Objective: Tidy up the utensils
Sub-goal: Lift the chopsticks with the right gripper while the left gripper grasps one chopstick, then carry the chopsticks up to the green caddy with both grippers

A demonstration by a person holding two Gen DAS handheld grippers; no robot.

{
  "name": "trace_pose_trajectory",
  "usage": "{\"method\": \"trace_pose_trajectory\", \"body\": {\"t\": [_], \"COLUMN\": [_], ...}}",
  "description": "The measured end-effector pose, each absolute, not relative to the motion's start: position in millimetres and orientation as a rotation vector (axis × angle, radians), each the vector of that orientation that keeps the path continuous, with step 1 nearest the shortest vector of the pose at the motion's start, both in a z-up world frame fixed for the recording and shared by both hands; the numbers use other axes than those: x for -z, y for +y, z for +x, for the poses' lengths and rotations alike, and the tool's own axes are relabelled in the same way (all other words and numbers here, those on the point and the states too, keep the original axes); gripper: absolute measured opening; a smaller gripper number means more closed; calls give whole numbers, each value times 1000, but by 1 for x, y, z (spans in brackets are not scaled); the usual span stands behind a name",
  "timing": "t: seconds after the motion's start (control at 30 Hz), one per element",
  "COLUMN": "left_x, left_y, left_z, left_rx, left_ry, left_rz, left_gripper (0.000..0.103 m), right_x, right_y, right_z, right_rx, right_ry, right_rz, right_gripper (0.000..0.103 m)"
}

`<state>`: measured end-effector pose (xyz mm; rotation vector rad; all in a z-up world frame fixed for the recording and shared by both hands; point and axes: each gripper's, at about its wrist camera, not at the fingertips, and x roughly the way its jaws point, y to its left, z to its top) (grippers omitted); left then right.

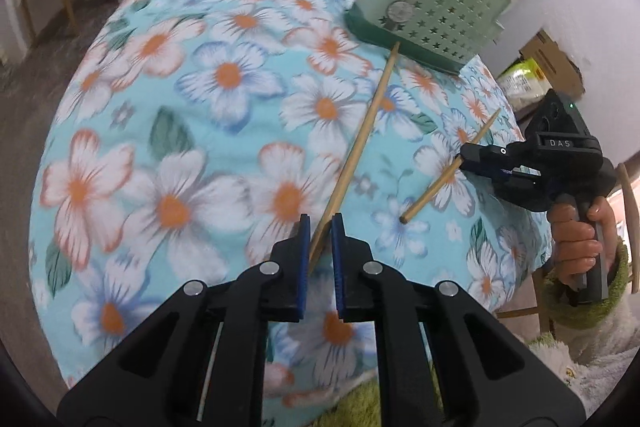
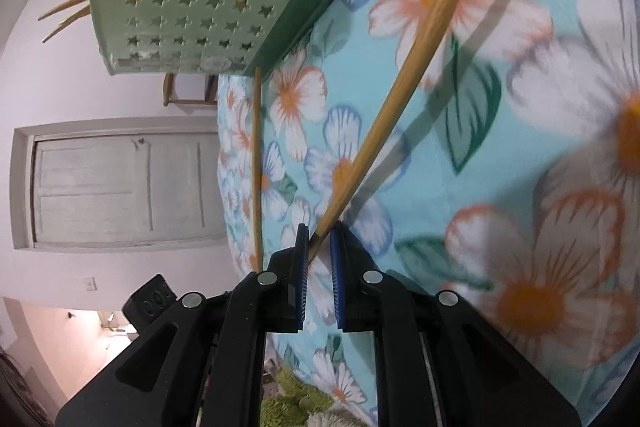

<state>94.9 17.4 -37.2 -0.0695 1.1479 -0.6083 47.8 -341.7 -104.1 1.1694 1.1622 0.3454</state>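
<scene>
Floral cloth covers the table [image 1: 132, 75]; each gripper's jaws pinch one light, stiff, slippery chopstick end, left chopstick [image 1: 360, 143], right chopstick [image 2: 404, 83].

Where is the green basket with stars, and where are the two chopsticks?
green basket [image 1: 436, 3], left wrist view, on its star-holed wall.
left chopstick [image 1: 364, 131], left wrist view, mid-shaft, above the left fingers.
right chopstick [image 2: 404, 87], right wrist view, mid-shaft, above the right fingers.

A wide stretch of the floral-clothed surface [image 1: 180, 131] is left open on the left; the far right corner is blocked by the green star-perforated utensil holder [image 1: 436, 3].
</scene>
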Motion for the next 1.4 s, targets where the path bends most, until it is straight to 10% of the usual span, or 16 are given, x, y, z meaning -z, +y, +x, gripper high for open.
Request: {"method": "trace_pose_trajectory", "body": {"t": [0.7,1.4], "left_x": [15,44], "left_y": [-21,-127], "left_z": [133,207], "left_rx": [717,762], "left_ry": [1096,1168], "left_rz": [-44,63], "left_gripper": [29,23], "right_x": [110,88], "right_y": [-379,-446], "right_z": [2,4], "right_rx": [-258,3], "right_ry": [1108,947], "right_rz": [1312,1250], "right_gripper": [17,28]}}
